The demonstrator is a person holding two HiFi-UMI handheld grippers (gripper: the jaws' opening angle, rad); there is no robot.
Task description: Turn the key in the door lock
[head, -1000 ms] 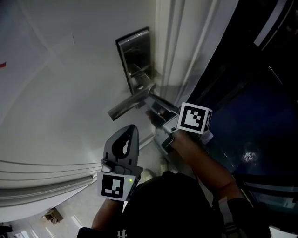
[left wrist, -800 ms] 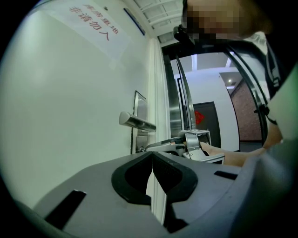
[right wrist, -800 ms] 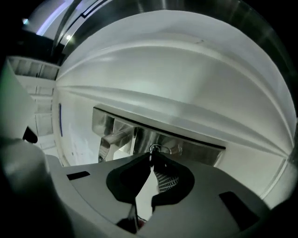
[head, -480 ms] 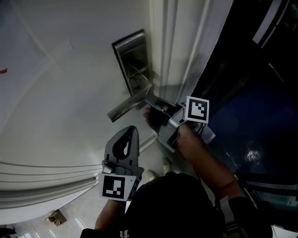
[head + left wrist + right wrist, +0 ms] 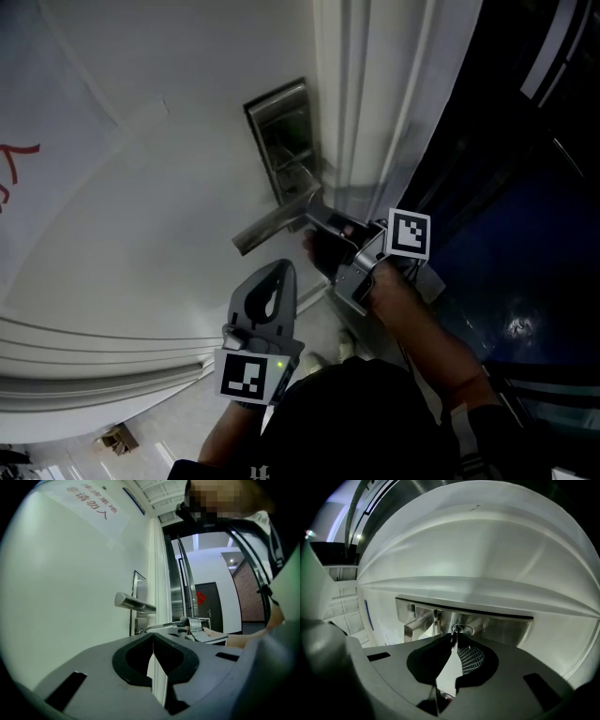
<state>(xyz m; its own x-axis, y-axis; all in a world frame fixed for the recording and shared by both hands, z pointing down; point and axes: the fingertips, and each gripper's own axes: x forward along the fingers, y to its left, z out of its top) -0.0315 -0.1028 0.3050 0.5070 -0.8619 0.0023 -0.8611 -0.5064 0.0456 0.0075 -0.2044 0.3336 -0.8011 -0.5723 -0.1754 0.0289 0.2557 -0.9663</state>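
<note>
A steel lock plate (image 5: 284, 131) with a lever handle (image 5: 275, 221) sits on the white door (image 5: 141, 187). My right gripper (image 5: 317, 217) reaches in under the handle and hides the key in the head view. In the right gripper view its jaws (image 5: 453, 638) are shut on the small key (image 5: 458, 630), which sits in the plate (image 5: 506, 627) beside the lever (image 5: 419, 623). My left gripper (image 5: 279, 272) hangs below the handle, shut and empty, apart from the door. The left gripper view shows its closed tips (image 5: 152, 641) below the lever (image 5: 133, 603).
The door frame (image 5: 366, 112) runs just right of the lock plate, with dark glass (image 5: 506, 234) beyond it. A paper notice with red writing (image 5: 91, 510) is stuck higher on the door. A second doorway (image 5: 204, 606) shows down the corridor.
My right gripper has stayed at the lock under the handle, and its marker cube has tilted slightly. The left gripper has barely moved; the head view has shifted a little.
</note>
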